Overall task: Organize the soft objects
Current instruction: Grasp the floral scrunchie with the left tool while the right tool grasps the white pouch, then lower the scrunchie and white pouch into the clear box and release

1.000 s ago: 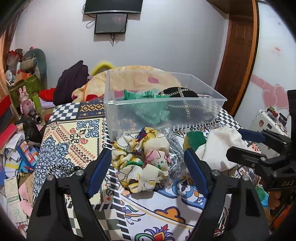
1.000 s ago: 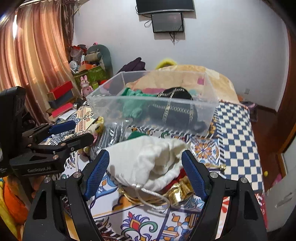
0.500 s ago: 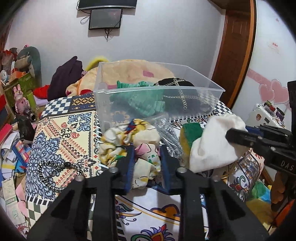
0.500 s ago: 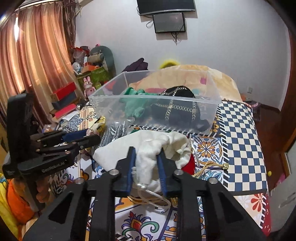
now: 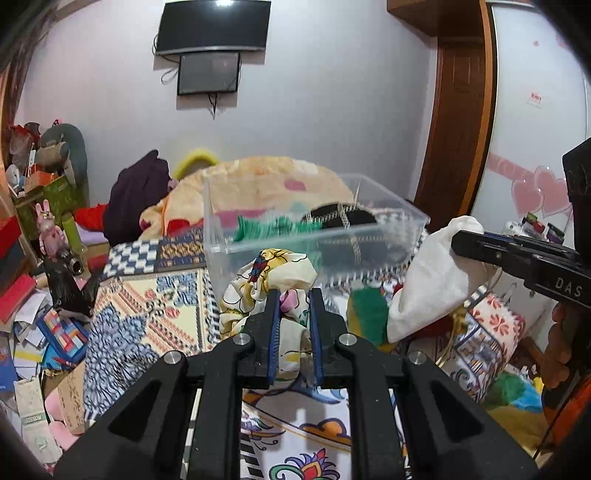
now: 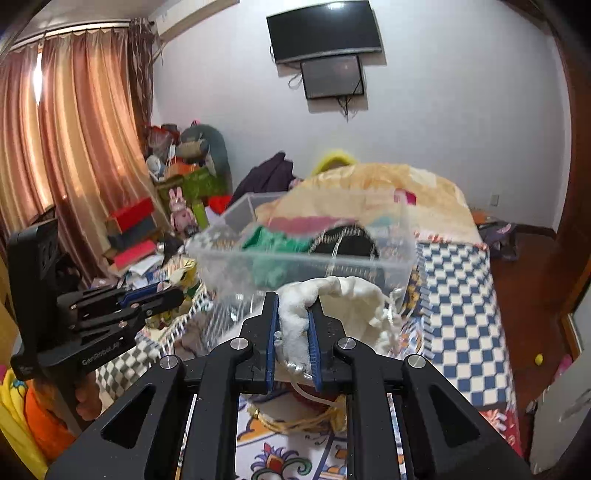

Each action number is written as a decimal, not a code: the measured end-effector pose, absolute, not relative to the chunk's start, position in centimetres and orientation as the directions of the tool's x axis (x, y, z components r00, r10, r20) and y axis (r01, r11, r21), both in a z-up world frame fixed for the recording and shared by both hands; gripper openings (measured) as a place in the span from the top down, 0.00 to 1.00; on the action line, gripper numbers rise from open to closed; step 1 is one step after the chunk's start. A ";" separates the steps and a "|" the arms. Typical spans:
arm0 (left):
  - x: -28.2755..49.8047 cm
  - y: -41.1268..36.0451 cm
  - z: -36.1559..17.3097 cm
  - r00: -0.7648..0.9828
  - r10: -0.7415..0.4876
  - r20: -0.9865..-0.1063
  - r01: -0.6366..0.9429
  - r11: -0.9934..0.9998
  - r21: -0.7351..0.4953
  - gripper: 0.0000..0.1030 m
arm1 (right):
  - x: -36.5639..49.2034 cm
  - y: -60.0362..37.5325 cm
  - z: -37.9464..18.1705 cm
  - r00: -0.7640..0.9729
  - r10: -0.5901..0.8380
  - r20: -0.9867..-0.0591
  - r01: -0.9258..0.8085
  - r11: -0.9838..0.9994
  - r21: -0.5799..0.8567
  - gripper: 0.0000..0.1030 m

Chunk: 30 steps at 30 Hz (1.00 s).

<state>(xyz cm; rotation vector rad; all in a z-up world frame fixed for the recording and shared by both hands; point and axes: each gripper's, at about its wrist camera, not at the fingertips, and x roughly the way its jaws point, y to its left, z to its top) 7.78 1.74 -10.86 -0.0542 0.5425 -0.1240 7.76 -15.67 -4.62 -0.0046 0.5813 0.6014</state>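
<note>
1. The floral fabric bundle [image 5: 266, 291], a crumpled cream cloth printed in yellow, red and pink, is pinched between the blue pads of the left gripper [image 5: 294, 306]; the jaws are drawn in tight on a fold near its middle, so the rest of the cloth billows out above and to the left of the fingers.

2. The white drawstring pouch [image 6: 332, 306] is clamped the same way in the right gripper [image 6: 293, 314], jaws pressed onto a bunched ridge of the fabric while its cord trails down below the pads. Gripping a gathered fold gives each narrow pad enough thickness to bite on.

3. Both soft pieces sit on the near side of the clear plastic bin [image 5: 314, 236], just in front of its near wall, which suits a carry up over the rim. The left view suggests both are raised off the patterned bedspread [image 5: 147, 302], though the blur makes that uncertain.

4. Inside the bin lie a green knitted item [image 5: 273, 227] on the left and a black chain-strap bag [image 5: 341, 218] on the right, so the sorting is partly done.

5. Between the two held pieces a green-and-yellow cloth [image 5: 367, 314] waits on the bedspread, and gold cord [image 6: 295, 421] lies under the pouch.

6. Farther off, a peach blanket [image 5: 273, 177] is heaped behind the bin, below a wall-mounted television [image 5: 212, 26].
</note>
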 end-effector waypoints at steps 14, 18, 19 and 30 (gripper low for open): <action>9.9 2.2 -5.8 0.909 -0.096 -0.405 0.088 0.995 -0.037 0.86 | 10.9 -15.0 0.3 0.754 0.529 -0.391 -0.520 0.843 0.137 0.87; 11.9 2.5 -5.5 0.910 -0.089 -0.406 0.082 0.996 -0.034 0.86 | 12.4 -14.4 0.7 0.773 0.510 -0.378 -0.501 0.856 0.131 0.87; 12.4 2.6 -5.5 0.907 -0.097 -0.410 0.086 0.995 -0.046 0.86 | 12.8 -14.1 0.7 0.774 0.507 -0.380 -0.498 0.858 0.130 0.87; 18.5 1.9 -7.8 0.866 -0.087 -0.492 0.069 0.996 -0.054 0.86 | 15.8 -11.2 -1.9 0.737 0.483 -0.472 -0.509 0.857 0.082 0.87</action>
